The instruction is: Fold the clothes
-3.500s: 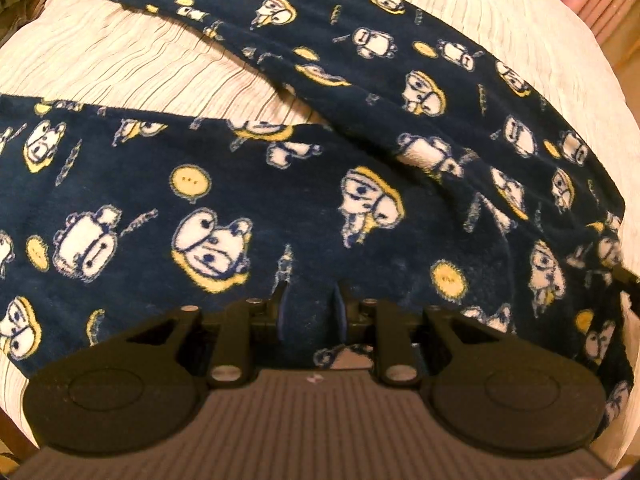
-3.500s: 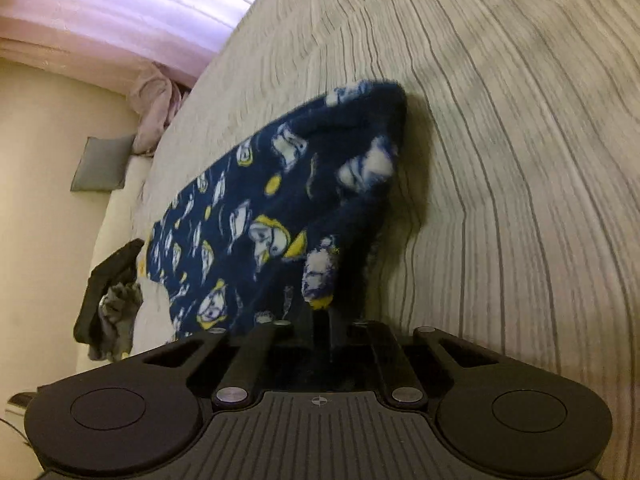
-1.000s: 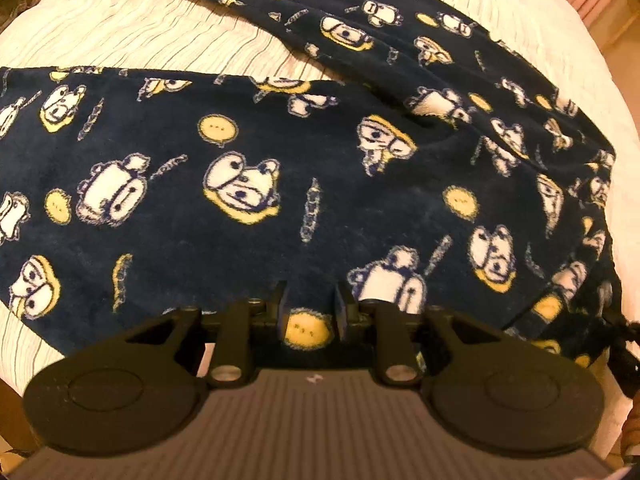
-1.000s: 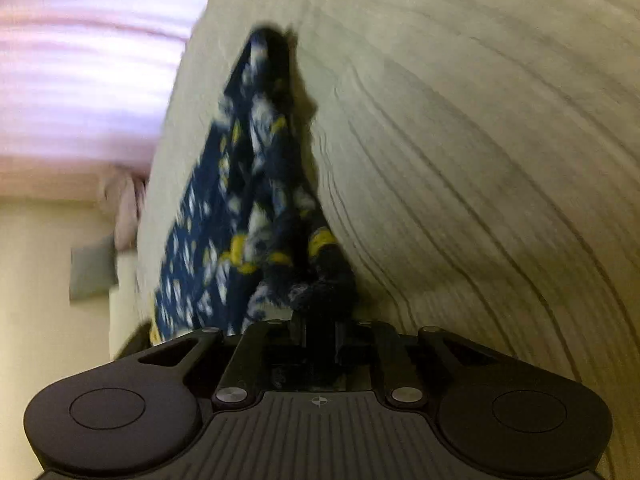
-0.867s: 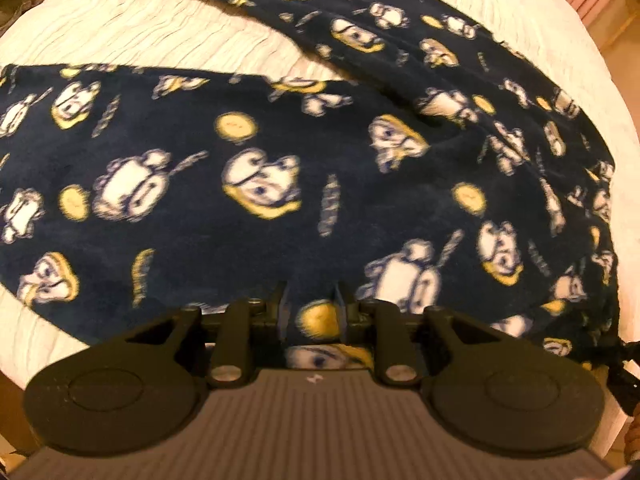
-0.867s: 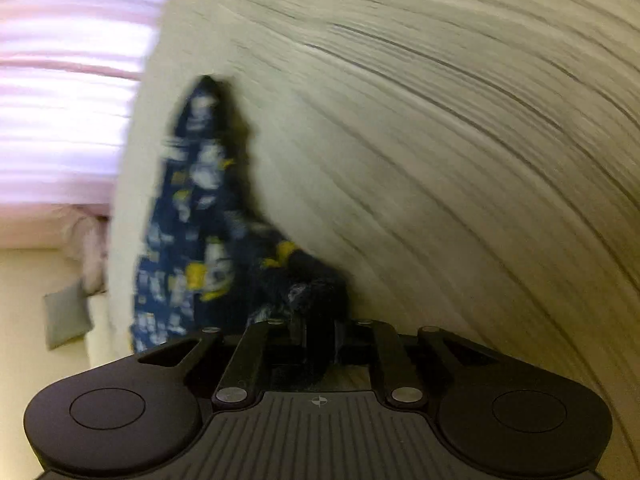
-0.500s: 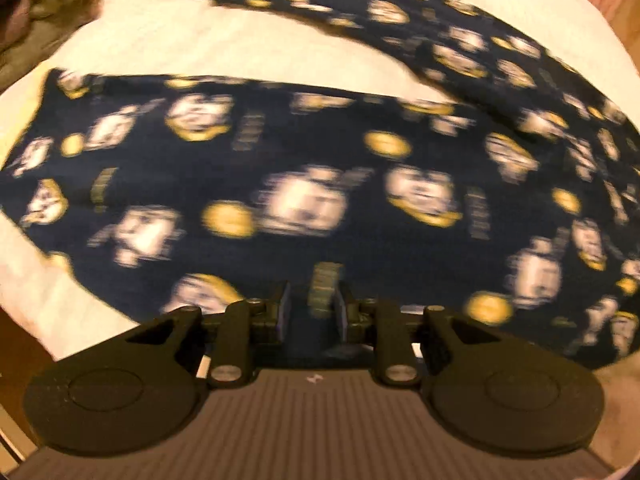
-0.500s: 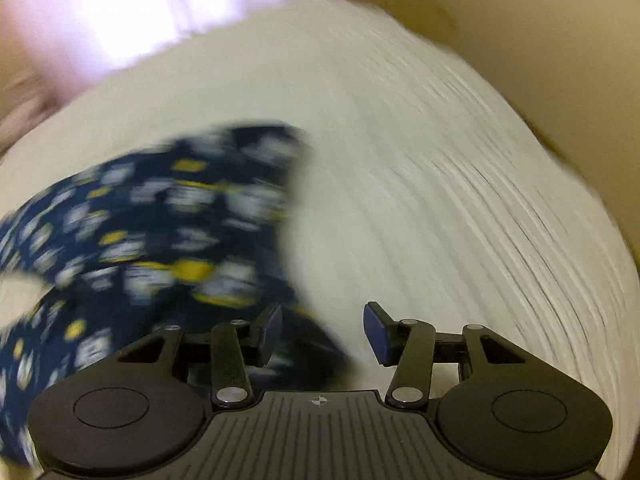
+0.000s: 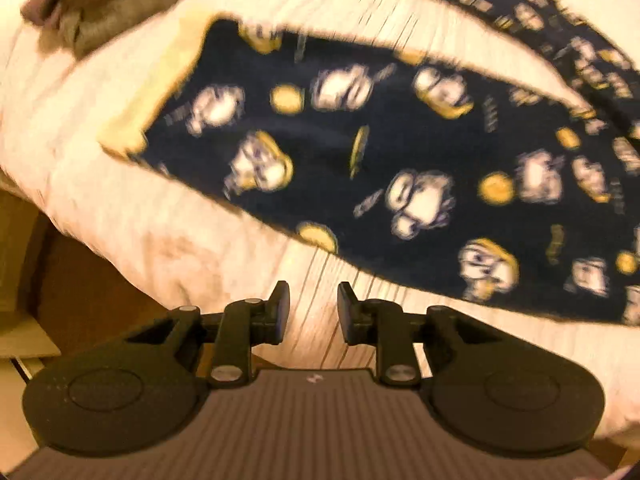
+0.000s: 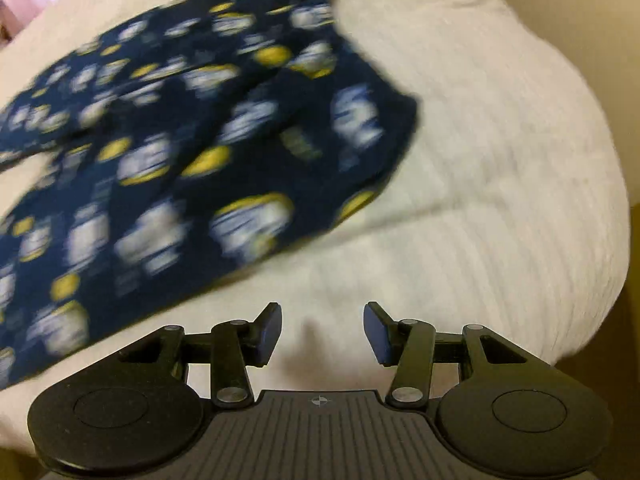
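Beyond both grippers, pyjama trousers (image 9: 400,160) flat on bed (image 10: 500,160); left gripper (image 9: 313,306) released, right gripper (image 10: 322,330) released, both empty.

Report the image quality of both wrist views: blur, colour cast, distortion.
Left wrist view: warm yellow cast, motion blur smears the patterned pants and bedspread, fisheye bends the bed; the left gripper stays sharp. Right wrist view: cooler light, pants streaked by blur, right gripper crisp.
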A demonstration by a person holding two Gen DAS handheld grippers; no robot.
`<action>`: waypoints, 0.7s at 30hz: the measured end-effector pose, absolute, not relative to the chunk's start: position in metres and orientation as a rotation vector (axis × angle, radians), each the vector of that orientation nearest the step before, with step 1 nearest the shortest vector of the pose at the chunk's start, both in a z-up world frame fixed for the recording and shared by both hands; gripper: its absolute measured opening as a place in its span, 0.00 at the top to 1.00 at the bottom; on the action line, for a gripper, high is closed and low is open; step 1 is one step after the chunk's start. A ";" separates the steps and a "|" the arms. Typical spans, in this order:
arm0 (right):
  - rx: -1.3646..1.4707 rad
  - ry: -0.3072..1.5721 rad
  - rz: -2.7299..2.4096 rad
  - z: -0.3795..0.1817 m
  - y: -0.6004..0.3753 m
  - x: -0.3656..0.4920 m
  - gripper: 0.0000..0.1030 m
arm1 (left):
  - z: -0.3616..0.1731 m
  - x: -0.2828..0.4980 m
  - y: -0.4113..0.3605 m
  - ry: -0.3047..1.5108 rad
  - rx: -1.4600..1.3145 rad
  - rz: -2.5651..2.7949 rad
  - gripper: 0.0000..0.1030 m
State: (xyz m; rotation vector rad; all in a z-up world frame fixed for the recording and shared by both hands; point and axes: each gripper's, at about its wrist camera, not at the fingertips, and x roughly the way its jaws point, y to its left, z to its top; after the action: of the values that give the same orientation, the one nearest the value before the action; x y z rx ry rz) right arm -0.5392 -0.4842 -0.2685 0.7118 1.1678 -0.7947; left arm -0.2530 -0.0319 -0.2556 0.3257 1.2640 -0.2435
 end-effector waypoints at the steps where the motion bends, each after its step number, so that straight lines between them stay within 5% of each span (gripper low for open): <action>1: 0.731 1.174 -0.768 -0.257 -0.473 -0.536 0.52 | -0.240 -0.256 -0.034 1.249 0.330 -0.259 0.76; 5: 0.699 1.158 -0.658 -0.214 -0.422 -0.520 0.50 | -0.186 -0.274 -0.045 1.190 0.299 -0.327 0.71; 8: 0.669 1.152 -0.588 -0.197 -0.397 -0.503 0.36 | -0.162 -0.295 -0.051 1.146 0.257 -0.366 0.68; 21: 0.540 1.100 -0.590 -0.148 -0.324 -0.605 0.36 | -0.128 -0.441 -0.049 1.121 0.281 -0.452 0.65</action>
State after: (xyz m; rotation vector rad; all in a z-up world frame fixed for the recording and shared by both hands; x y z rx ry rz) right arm -0.6054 -0.3238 -0.1477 0.5398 1.0998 -0.5903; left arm -0.4414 -0.0488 -0.1278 0.2809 1.1213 -0.4522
